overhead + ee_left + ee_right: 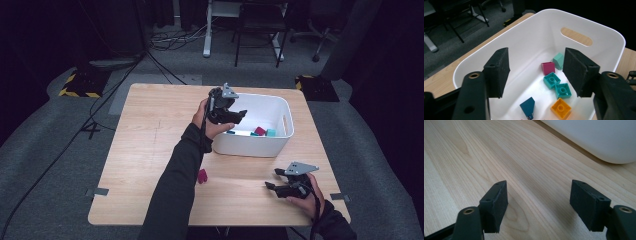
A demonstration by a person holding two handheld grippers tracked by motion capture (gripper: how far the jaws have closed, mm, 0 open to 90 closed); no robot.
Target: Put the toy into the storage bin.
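Left gripper (536, 72) over white bin (584, 20)
Its jaws gape, empty, above teal, magenta, orange and dark blue bricks; right gripper (539, 205) open, empty.

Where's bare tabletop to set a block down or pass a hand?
Free: the wide left stretch of the table, from the bin to the left edge, and the near strip between the magenta block and the right gripper. Crowded: the bin's floor, littered with blocks, with the left gripper over it.
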